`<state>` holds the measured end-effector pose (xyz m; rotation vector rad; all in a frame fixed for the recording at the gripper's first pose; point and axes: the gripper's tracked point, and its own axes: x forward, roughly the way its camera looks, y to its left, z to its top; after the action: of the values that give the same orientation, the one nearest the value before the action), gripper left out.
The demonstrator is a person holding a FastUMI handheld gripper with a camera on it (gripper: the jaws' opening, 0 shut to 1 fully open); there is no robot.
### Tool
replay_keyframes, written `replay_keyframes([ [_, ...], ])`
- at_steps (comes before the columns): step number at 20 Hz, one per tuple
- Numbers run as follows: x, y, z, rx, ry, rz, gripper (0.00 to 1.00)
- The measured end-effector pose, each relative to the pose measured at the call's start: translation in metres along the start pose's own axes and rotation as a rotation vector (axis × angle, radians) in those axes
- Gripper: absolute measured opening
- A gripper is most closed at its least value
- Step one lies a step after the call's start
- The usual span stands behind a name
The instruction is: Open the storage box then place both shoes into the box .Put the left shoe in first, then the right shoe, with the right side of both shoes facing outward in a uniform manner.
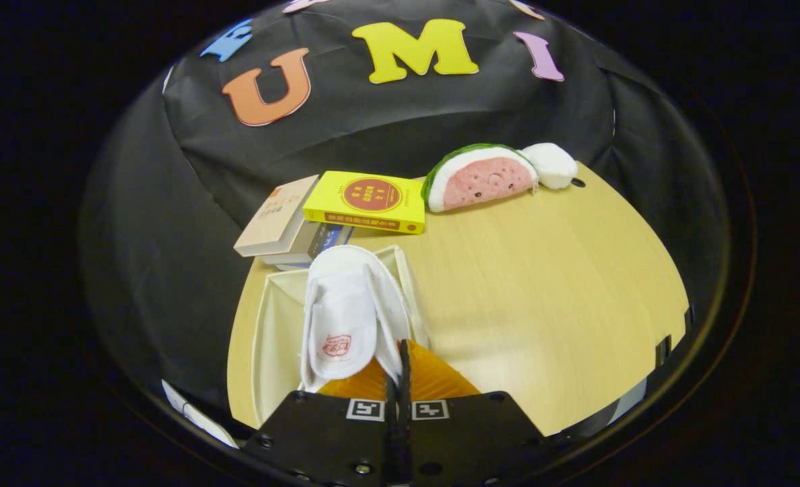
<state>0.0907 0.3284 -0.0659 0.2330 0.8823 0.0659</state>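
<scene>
A white slipper [343,318] with a red logo on its upper hangs toe-down from my gripper [400,375]. It points away from me over the open cream storage box [272,325]. The orange fingers [440,382] are shut, pinching the slipper's rim at its right rear edge. The slipper covers the middle of the box, so I cannot tell what lies under it. The box stands on the wooden table [542,284], near its left edge, just ahead of the fingers.
A stack of books [285,226] lies just beyond the box, with a yellow book [367,201] leaning on it. Farther back rest a watermelon-slice plush [481,177] and a white plush [550,164]. The table's right edge curves round past bare wood.
</scene>
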Motion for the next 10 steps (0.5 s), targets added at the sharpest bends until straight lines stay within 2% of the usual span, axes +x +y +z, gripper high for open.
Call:
replay_keyframes([
  [4,0.000,0.002,-0.002,0.058,0.000,0.007,0.00],
  [7,-0.002,0.003,-0.004,0.039,0.017,0.018,0.00],
  [9,-0.005,0.011,-0.004,0.032,0.033,0.063,0.08],
  [10,-0.007,0.017,-0.005,0.029,0.041,0.093,0.18],
])
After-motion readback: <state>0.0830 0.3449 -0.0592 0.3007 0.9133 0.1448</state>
